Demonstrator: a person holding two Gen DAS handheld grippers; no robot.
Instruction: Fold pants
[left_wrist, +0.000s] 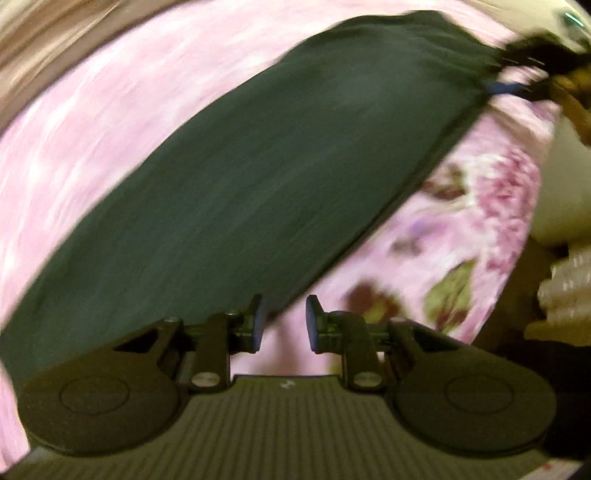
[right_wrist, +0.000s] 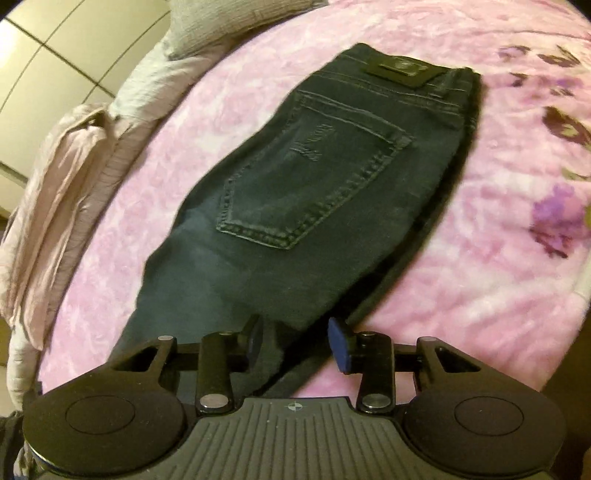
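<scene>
My right claw (right_wrist: 295, 341) hangs released, nothing between its pads, just above the near end of the dark blue denim pants (right_wrist: 314, 177), which lie lengthwise ahead of it on the pink flowered bed cover (right_wrist: 480, 258), already doubled leg on leg with the back pocket (right_wrist: 314, 177) up and the waistband farthest away. My left claw (left_wrist: 283, 325) is released too, beside the other end of the dark cloth (left_wrist: 258, 177). I judge the denim thick, fairly heavy and floppy, not slippery (the plush cover will drag on it), so the hem corners are the place to pinch. A crumpled pale beige cloth (right_wrist: 74, 166) lies off to the left of my right claw, well apart; nothing blocks the fold.
</scene>
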